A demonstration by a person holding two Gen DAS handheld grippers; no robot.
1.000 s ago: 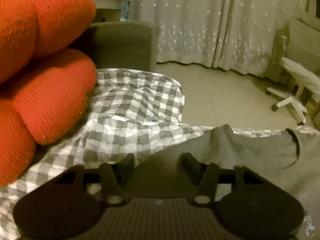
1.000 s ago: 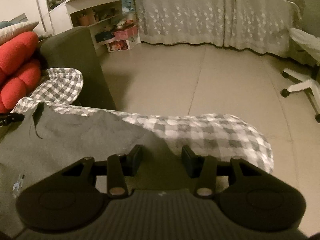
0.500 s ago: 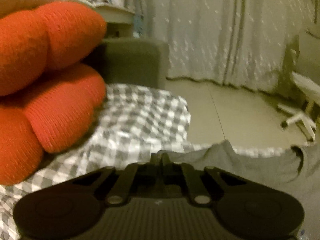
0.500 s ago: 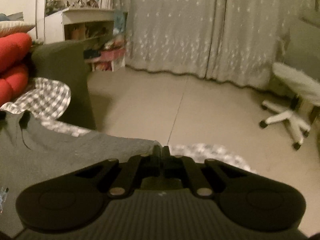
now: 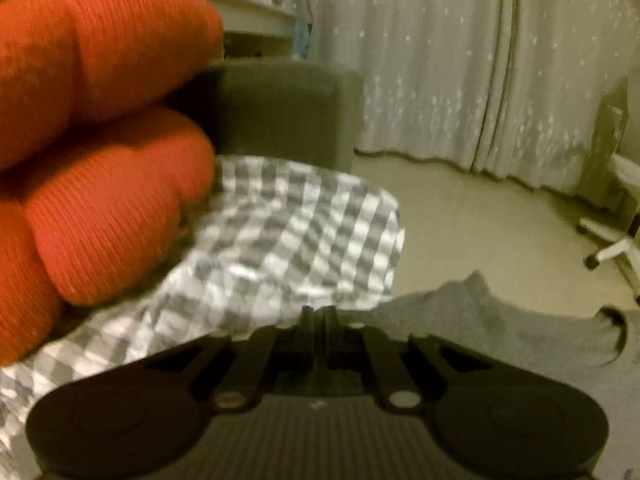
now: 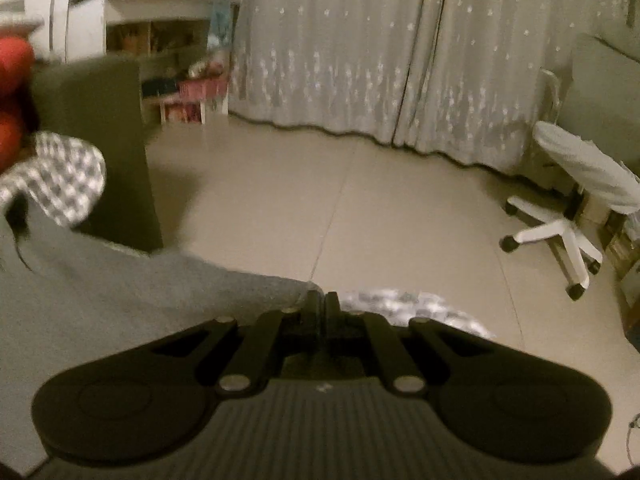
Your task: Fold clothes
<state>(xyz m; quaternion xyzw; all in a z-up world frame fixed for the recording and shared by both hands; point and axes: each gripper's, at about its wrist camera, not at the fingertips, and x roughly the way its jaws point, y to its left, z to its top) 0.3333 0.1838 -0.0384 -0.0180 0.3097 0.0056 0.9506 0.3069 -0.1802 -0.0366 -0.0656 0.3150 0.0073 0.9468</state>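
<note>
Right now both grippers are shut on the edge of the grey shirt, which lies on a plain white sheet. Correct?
Not quite. The sheet is grey-and-white checked, not plain white; the left wrist view shows it. The rest holds: left gripper and right gripper are both shut on the grey shirt.

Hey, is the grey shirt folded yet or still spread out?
Still spread out: the grey shirt lies open over the checked sheet, its far edge pinched by the left gripper and right gripper.
</note>
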